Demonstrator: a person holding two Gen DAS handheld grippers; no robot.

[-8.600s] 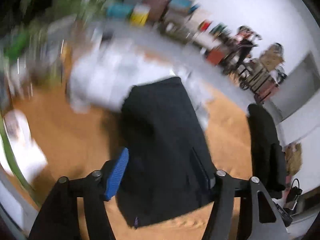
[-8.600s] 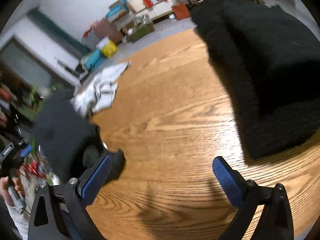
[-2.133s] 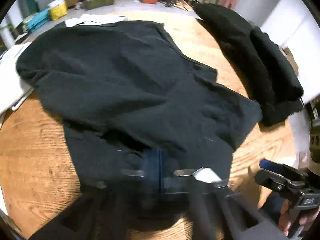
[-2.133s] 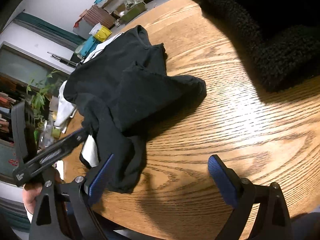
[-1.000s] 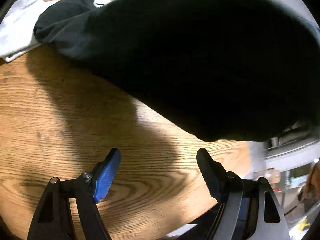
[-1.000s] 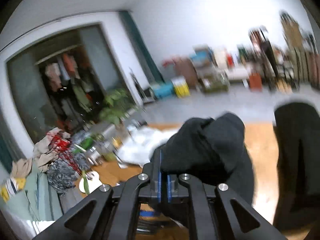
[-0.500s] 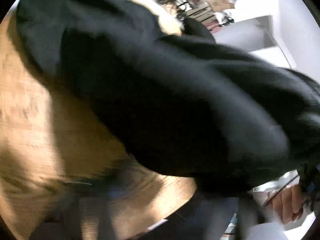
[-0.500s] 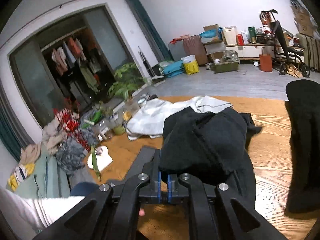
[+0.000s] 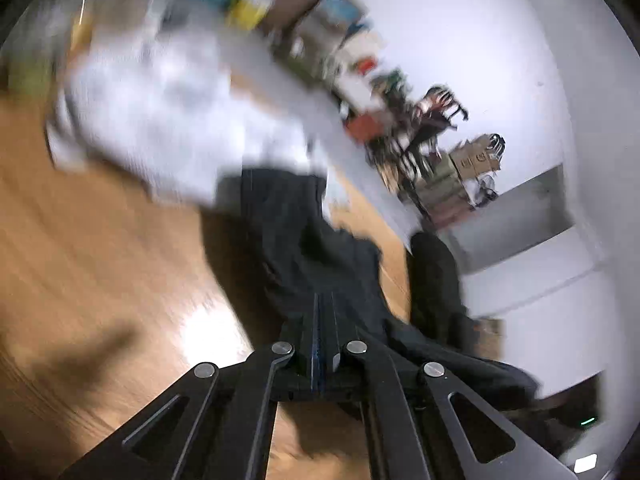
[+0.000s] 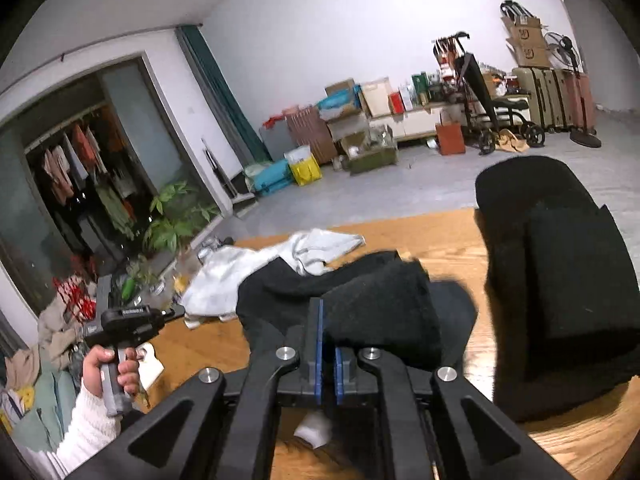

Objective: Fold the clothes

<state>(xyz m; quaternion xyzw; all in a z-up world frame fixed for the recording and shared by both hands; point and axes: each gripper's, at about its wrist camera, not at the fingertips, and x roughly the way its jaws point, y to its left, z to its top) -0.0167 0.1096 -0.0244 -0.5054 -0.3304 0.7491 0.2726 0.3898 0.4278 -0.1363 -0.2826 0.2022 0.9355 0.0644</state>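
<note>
Now clamped where spread a second ago: left gripper pinching black garment; right gripper likewise, above wooden table. Risk: uneven pull, bunched fold, slipped hem.

Looks like we're in somebody's home, in a big living room that doubles as storage. We've got a round wooden table in the middle of a bare grey floor. There's a glass-fronted wardrobe with clothes hanging inside and potted plants next to it. Cardboard boxes and suitcases line the white wall, plus a standing fan. More laundry's heaped in a pile at the left.
</note>
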